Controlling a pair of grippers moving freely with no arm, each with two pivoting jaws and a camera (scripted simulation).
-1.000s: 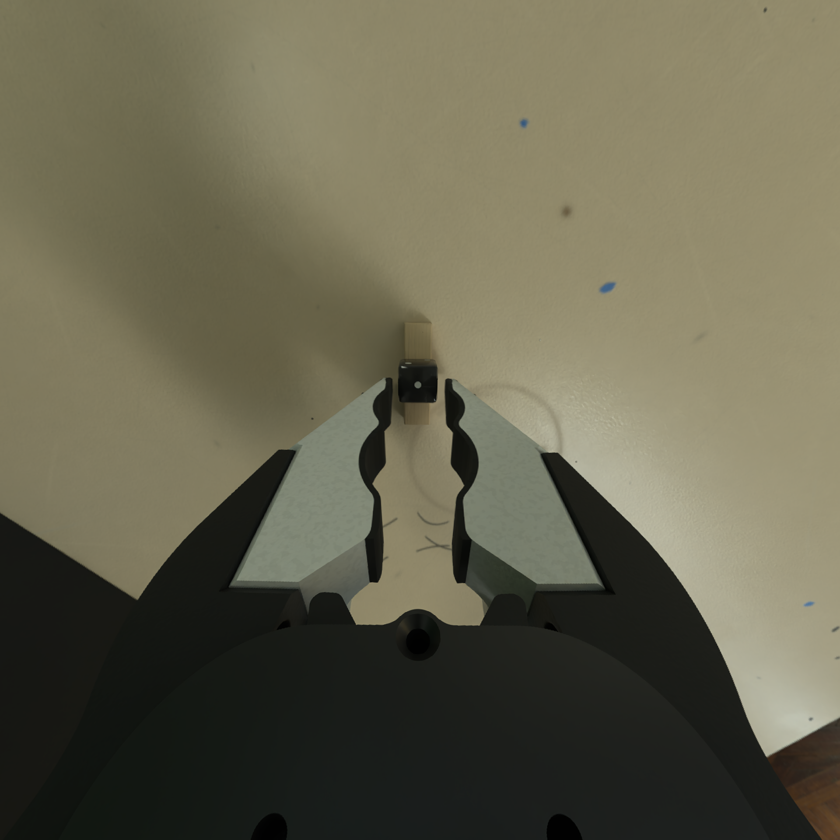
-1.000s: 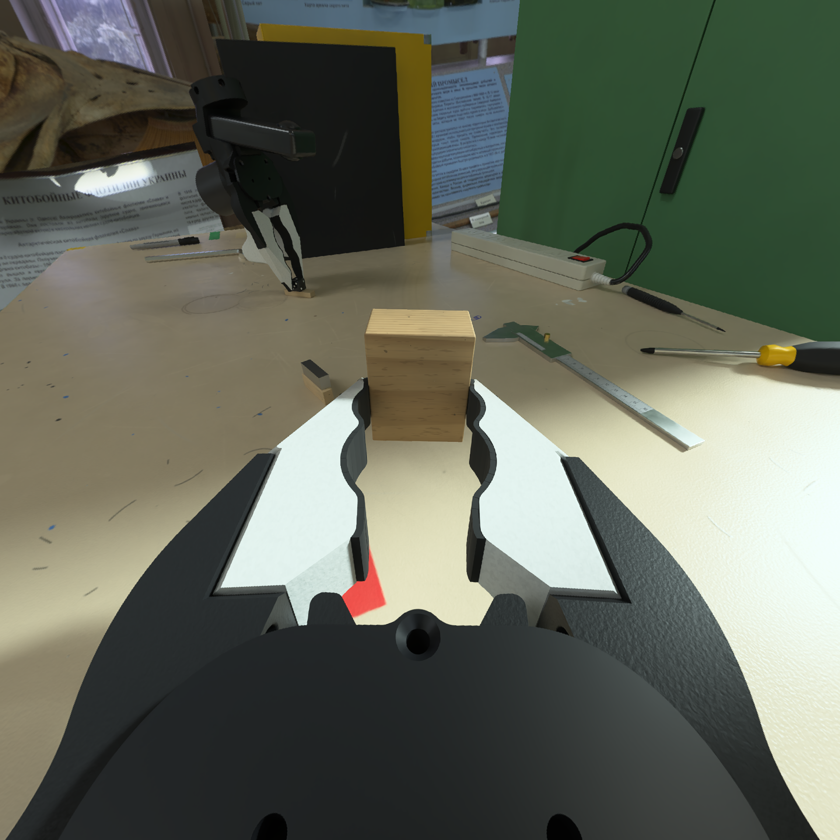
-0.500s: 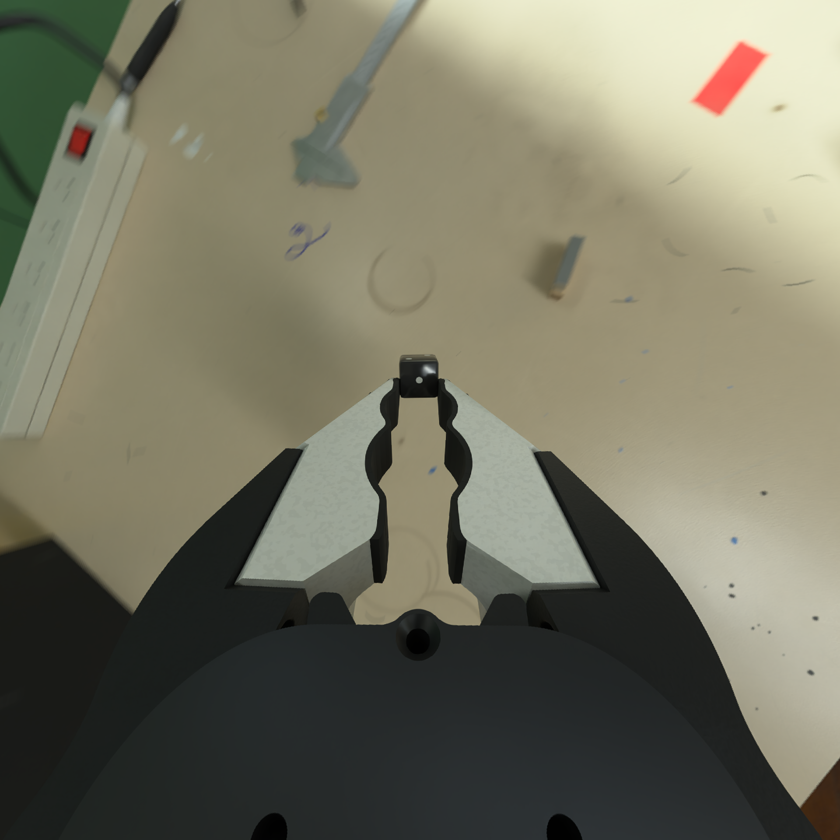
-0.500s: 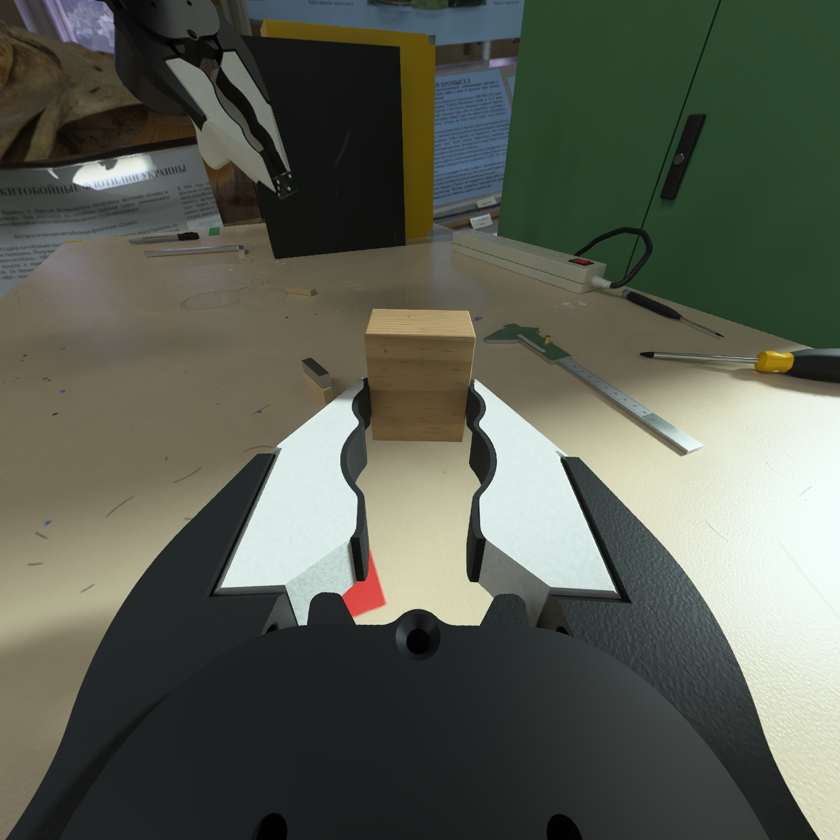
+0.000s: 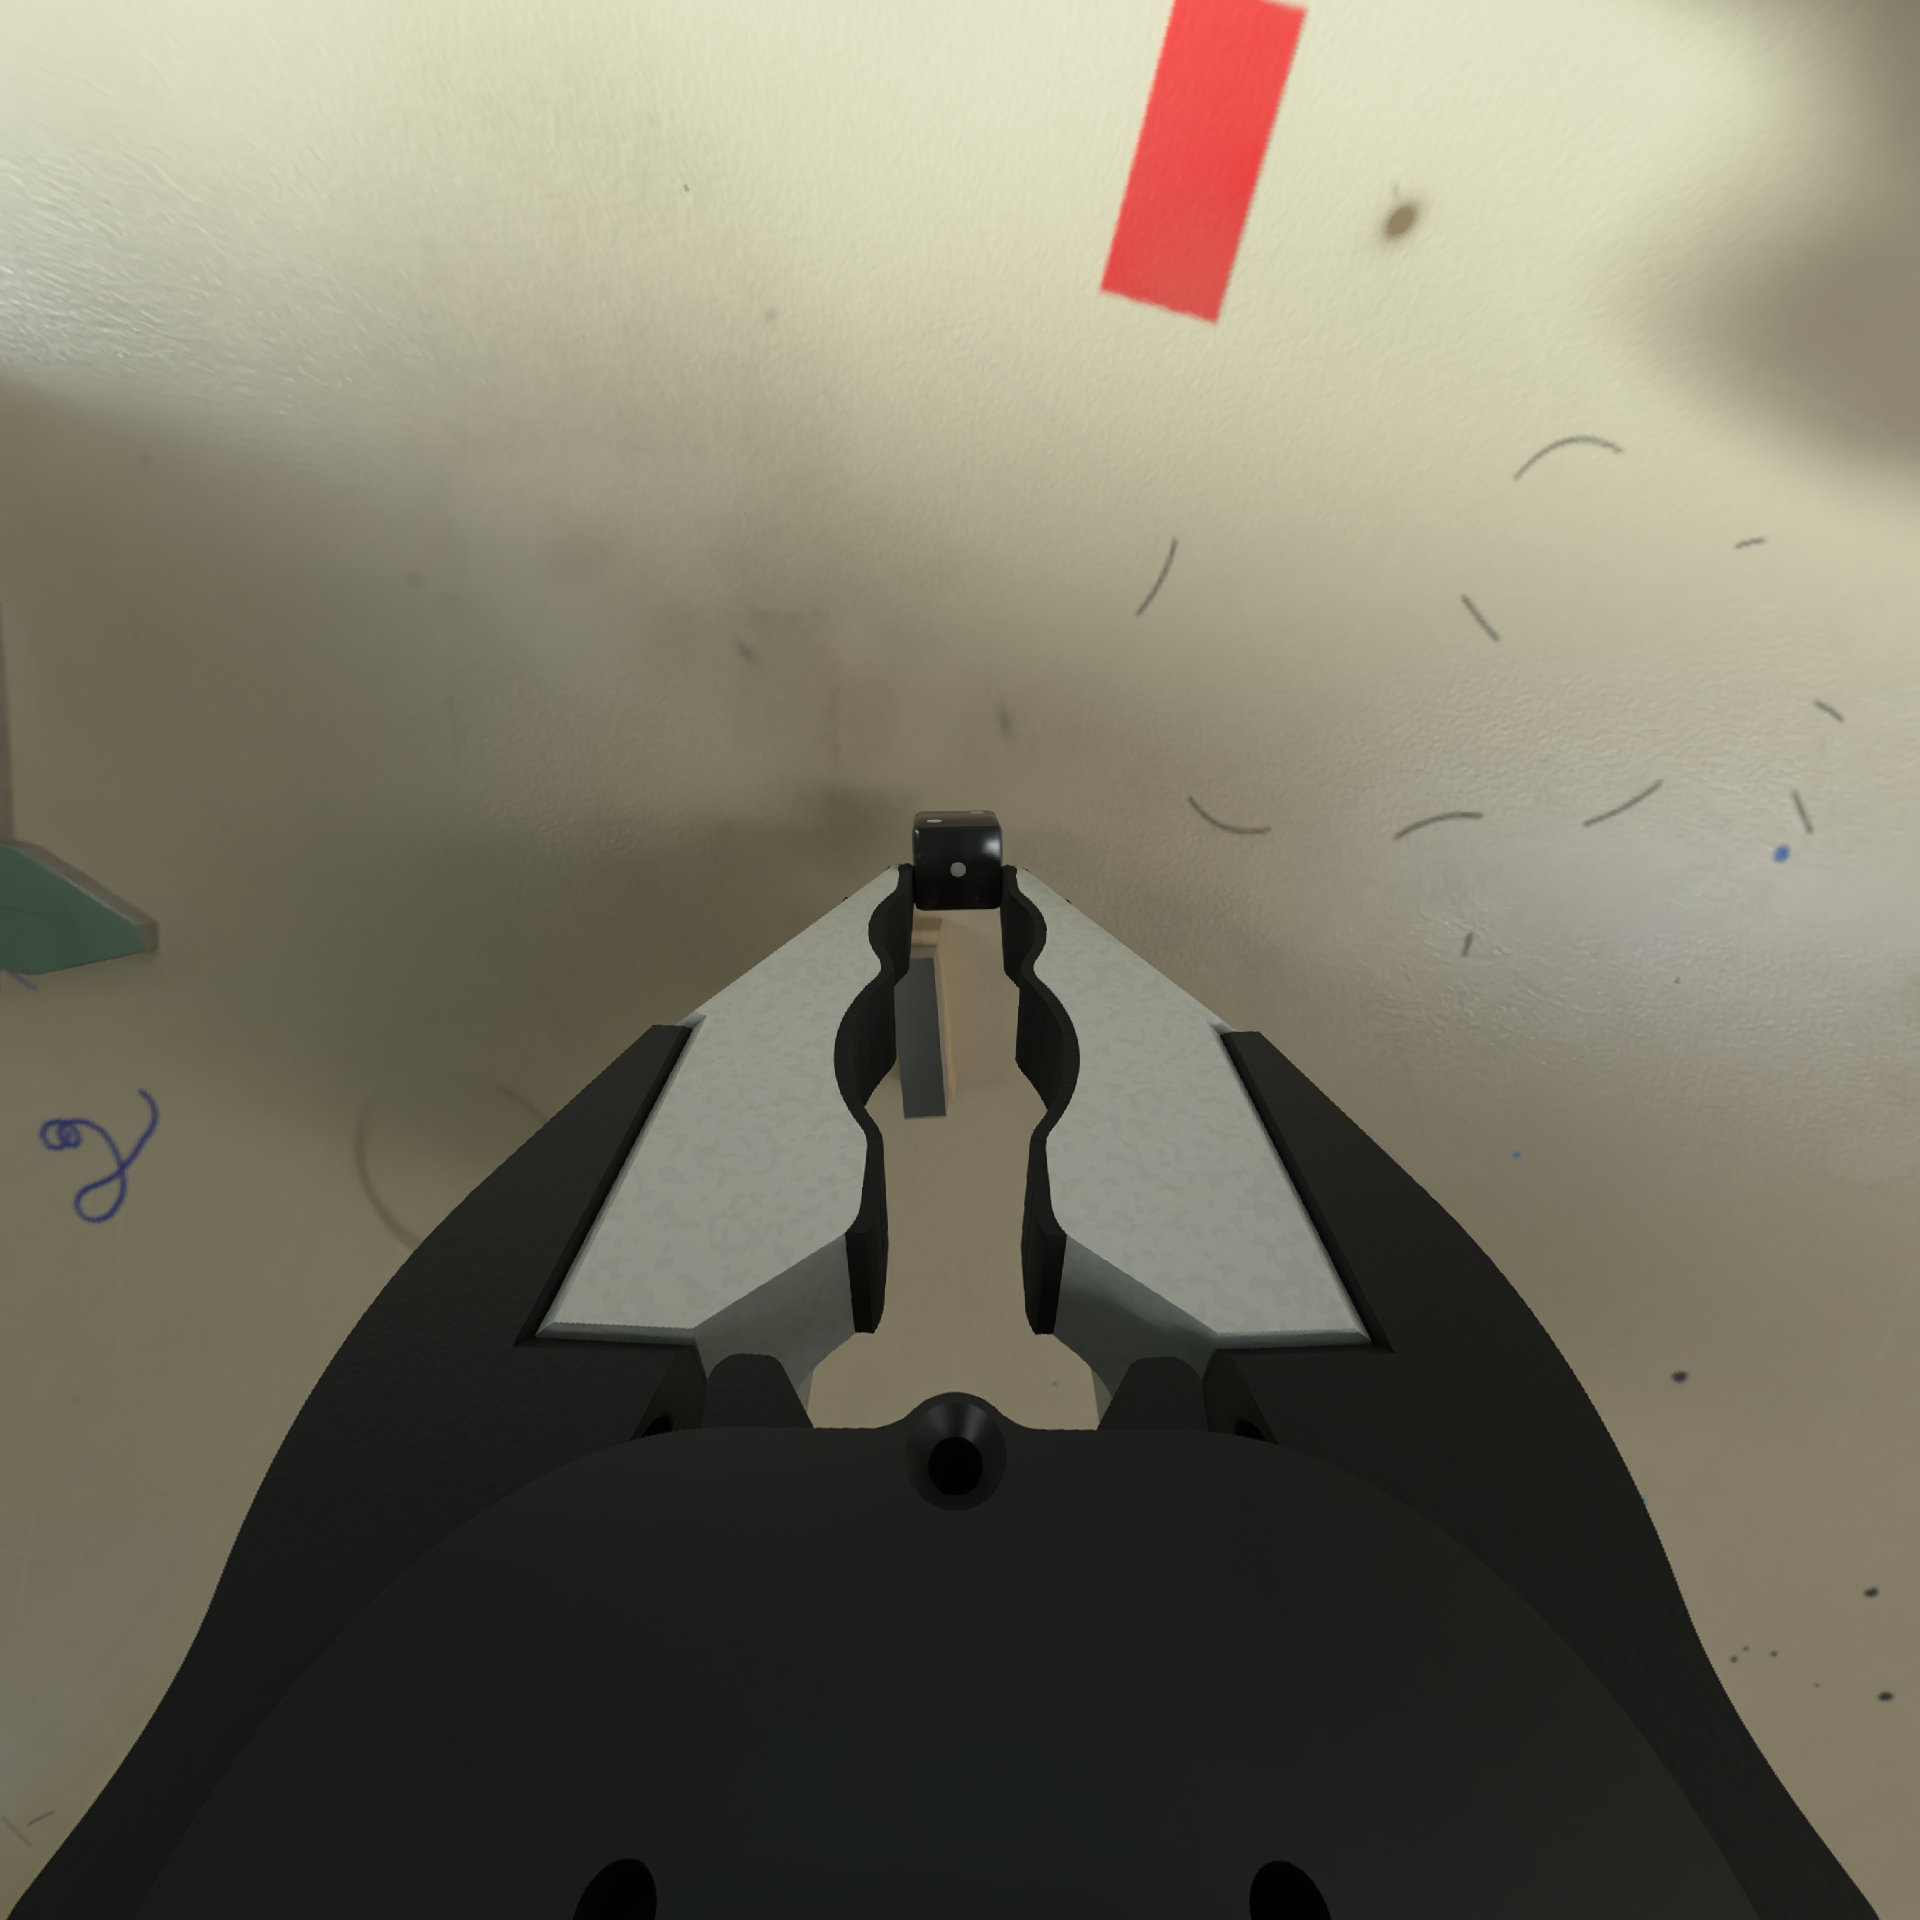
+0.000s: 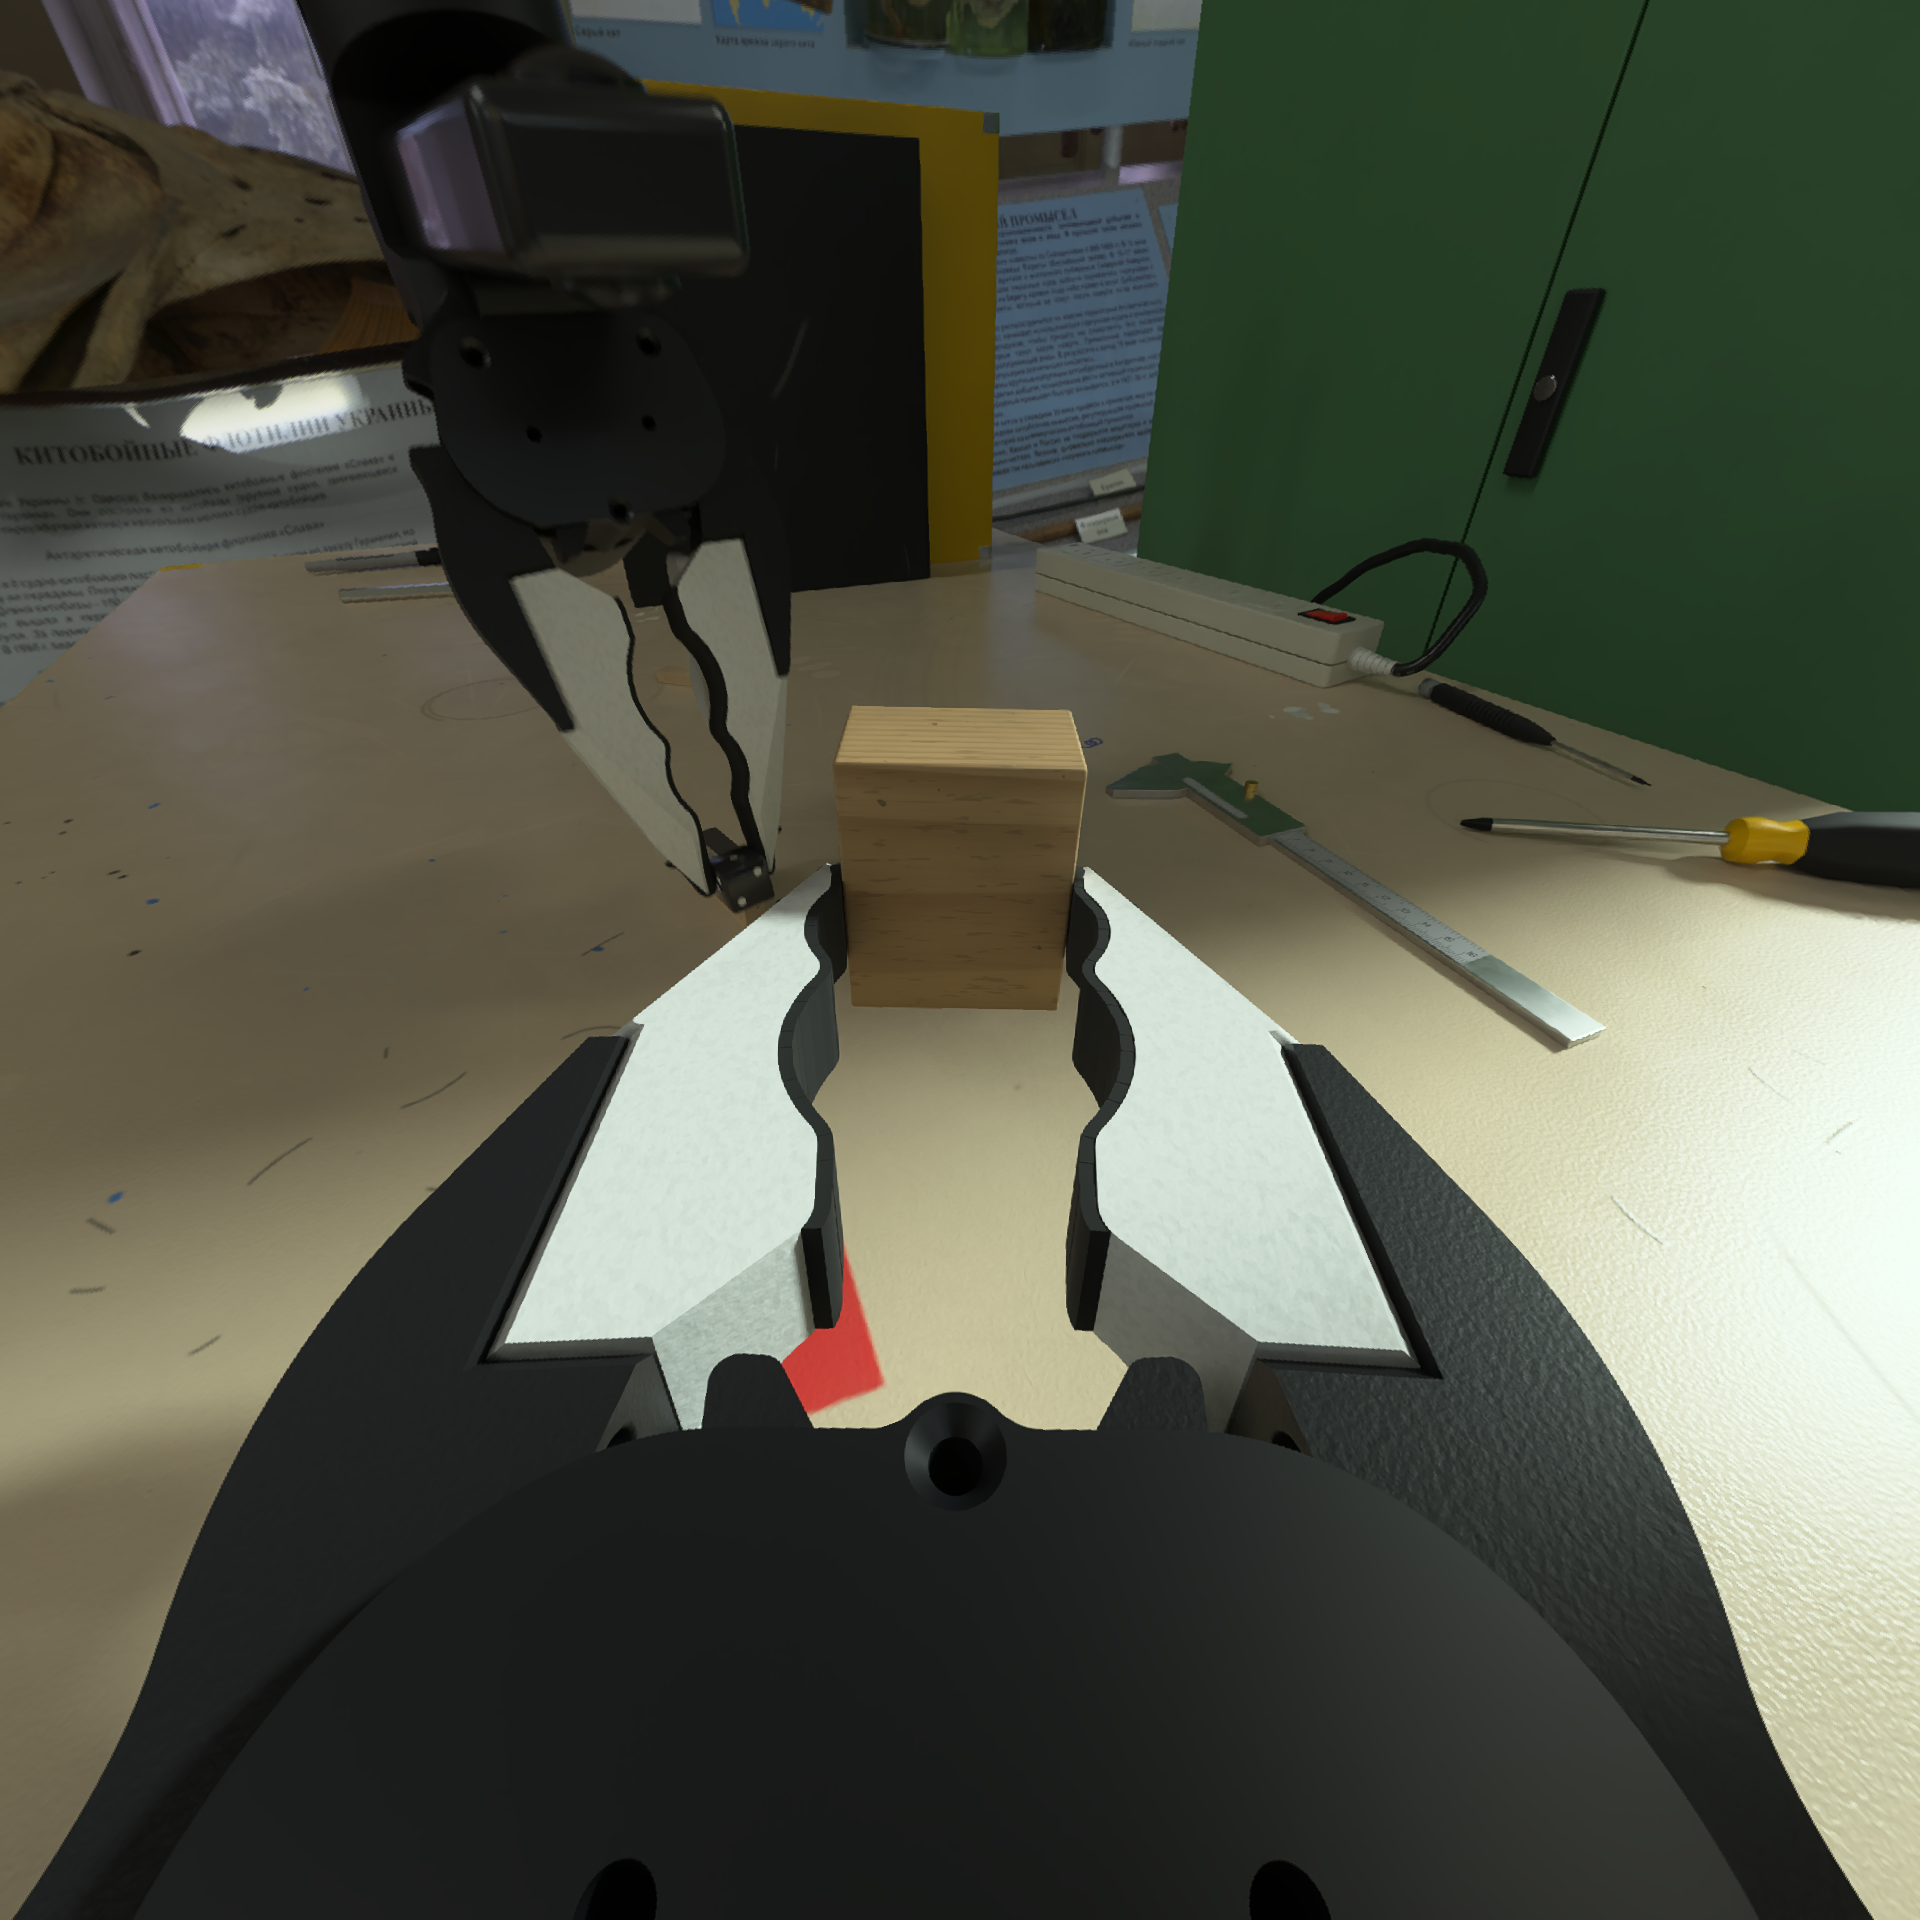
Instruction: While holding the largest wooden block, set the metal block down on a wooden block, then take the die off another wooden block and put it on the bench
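My left gripper (image 5: 957, 891) is shut on a small black die (image 5: 957, 860) at its fingertips and points down at the beige bench (image 5: 520, 520). Below it, between the fingers, a grey metal block (image 5: 921, 1039) lies on a small wooden block (image 5: 954, 1023). My right gripper (image 6: 958, 909) is shut on the largest wooden block (image 6: 958, 831), upright between its fingertips. In the right wrist view the left gripper (image 6: 732, 868) hangs just left of that block, with the die (image 6: 744, 878) in its tips close above the bench. It hides the metal block there.
A red tape strip (image 5: 1203, 156) lies on the bench and also shows under my right gripper (image 6: 834, 1345). A caliper (image 6: 1351, 883), a yellow-handled screwdriver (image 6: 1787, 842), a thin screwdriver (image 6: 1527, 727) and a power strip (image 6: 1205, 613) lie to the right. A black board (image 6: 842, 364) stands at the back.
My left gripper shut on the die, lifted it off the far small wooden block and carried it across the bench to beside the large block. The right gripper has not moved.
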